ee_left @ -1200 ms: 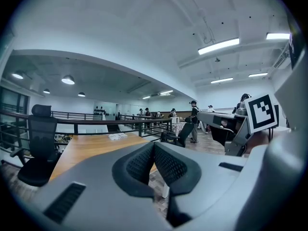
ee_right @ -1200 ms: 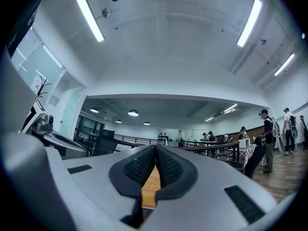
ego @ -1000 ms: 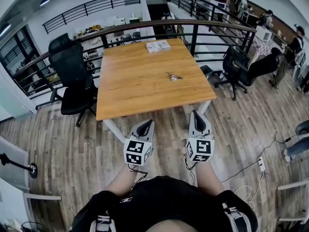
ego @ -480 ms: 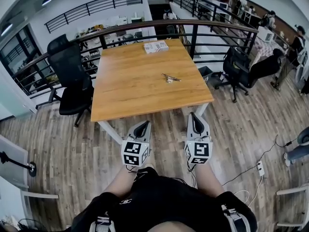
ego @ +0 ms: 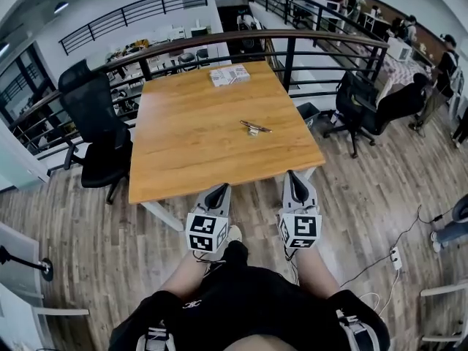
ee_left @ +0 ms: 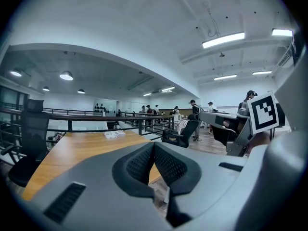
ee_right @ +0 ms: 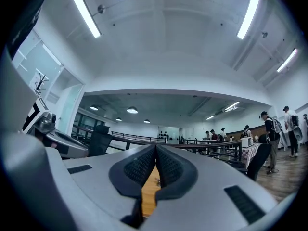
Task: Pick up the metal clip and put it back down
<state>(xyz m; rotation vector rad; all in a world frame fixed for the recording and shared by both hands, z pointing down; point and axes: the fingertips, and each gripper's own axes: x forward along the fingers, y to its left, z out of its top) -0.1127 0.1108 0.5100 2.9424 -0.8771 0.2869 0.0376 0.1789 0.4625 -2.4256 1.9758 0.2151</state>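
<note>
Lying on wooden table (ego: 183, 152), slim metal clip (ego: 255, 127), left tool (ego: 219, 189) and right tool (ego: 295, 177) closed

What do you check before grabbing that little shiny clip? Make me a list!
1. Small silver metal clip visible on the square wooden table: ok.
2. Space around the clip free, flat white packet far off: ok.
3. Right gripper open to grab: not ok, jaws shut.
4. Left gripper empty: ok, shut on nothing.
5. Grippers near the clip: not ok, both back by the table's near edge.
6. Clip's exact shape: cannot tell, too small.
</note>
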